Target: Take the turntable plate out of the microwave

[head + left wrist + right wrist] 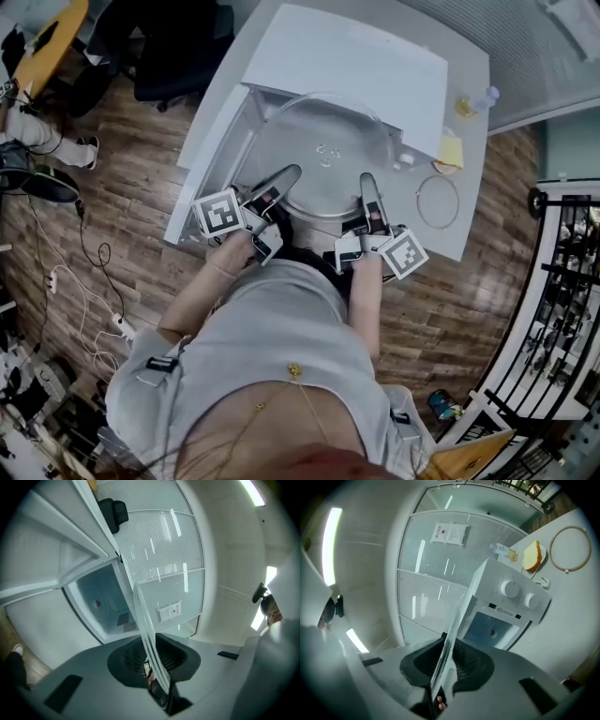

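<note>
The clear glass turntable plate (323, 155) hangs in front of the white microwave (349, 67), outside its cavity, held by both grippers at its near rim. My left gripper (287, 176) is shut on the rim's left side and my right gripper (367, 184) on its right side. In the left gripper view the plate (143, 616) shows edge-on, running down between the jaws of the left gripper (153, 670). The right gripper view likewise shows the plate's thin edge (459, 616) pinched in the right gripper (439, 679), with the microwave's open cavity (490, 631) behind.
The microwave door (208, 161) stands open to the left. On the white table (469, 225) right of the microwave lie a roller ring (438, 200), a yellow sponge (450, 150) and a small bottle (476, 99). The table's front edge is close to the person's body.
</note>
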A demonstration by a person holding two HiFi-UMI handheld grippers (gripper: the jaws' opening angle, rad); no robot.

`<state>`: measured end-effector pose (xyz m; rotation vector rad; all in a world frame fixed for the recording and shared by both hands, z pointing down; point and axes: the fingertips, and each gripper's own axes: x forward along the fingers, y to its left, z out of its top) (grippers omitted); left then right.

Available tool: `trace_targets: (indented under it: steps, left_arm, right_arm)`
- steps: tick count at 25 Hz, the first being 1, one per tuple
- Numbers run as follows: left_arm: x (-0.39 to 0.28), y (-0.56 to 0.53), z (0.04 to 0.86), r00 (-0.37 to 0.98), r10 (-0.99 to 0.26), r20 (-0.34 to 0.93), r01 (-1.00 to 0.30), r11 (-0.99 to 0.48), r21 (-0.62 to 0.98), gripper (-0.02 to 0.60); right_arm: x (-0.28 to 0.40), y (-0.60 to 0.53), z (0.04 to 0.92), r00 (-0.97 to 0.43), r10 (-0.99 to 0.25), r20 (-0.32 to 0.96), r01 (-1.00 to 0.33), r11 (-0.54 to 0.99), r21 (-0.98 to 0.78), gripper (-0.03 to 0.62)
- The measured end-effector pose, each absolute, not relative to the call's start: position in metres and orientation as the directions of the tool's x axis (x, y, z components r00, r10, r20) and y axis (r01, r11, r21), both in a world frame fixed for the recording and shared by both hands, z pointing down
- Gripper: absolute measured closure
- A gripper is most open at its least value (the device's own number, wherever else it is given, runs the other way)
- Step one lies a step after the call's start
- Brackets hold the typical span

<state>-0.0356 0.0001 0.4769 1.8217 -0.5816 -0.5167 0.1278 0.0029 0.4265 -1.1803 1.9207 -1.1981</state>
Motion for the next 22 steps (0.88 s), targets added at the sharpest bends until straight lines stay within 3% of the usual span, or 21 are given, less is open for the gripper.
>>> trace_targets:
  steps: [10,14,17,22]
  left_arm:
    - [-0.014,-0.051,0.428,0.816,-0.577,0.013,-0.213,-0.281,0.936,0.508]
    - [-0.005,-0.072,0.422,0.837,-0.543,-0.067,-0.171,-0.375,0.911,0.505]
    - [-0.004,-0.081,0.432,0.832,-0.555,0.014,-0.204,-0.281,0.938,0.503]
    - [0.002,-0.093,0.432,0.84,-0.541,0.029,-0.208,-0.273,0.939,0.503]
  right_arm:
    - [0.14,-0.047,0.421,-0.393,-0.919,-0.005,-0.407,0.179,-0.896,0.529]
    - [0.147,-0.061,0.426,-0.376,-0.926,0.017,-0.42,0.154,-0.894,0.528]
    - [0.151,-0.069,0.429,-0.359,-0.933,0.03,-0.427,0.136,-0.894,0.528]
    - [0.156,-0.08,0.428,-0.343,-0.939,0.028,-0.424,0.128,-0.897,0.528]
